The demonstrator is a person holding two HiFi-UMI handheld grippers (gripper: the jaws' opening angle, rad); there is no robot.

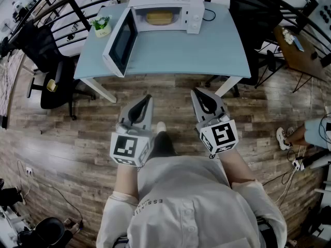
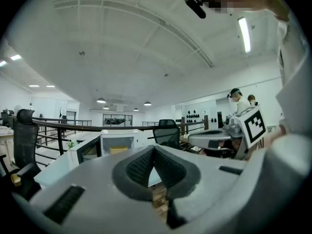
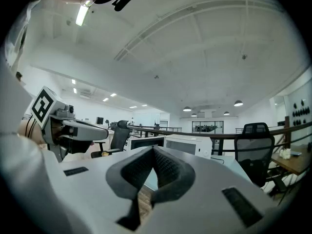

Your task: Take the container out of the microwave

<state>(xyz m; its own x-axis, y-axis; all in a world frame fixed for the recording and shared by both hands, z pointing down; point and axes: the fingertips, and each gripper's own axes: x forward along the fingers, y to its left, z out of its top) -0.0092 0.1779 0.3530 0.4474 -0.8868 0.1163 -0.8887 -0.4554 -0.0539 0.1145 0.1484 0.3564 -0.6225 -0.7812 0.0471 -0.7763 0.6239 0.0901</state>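
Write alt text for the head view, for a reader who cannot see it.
A white microwave stands on a pale blue table with its door swung open and a yellow container inside. Over a wooden floor, a person holds the left hand-held gripper and the right hand-held gripper, both shut and empty, pointing toward the table.

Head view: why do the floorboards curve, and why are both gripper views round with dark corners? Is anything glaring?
Head view: a wide lens bows the floorboards and table; lighting is even. Left gripper view: fisheye circle, black corners, ceiling lamp glaring, left claw looms oversized. Right gripper view: same circle, ceiling beams bent, strip light overexposed.
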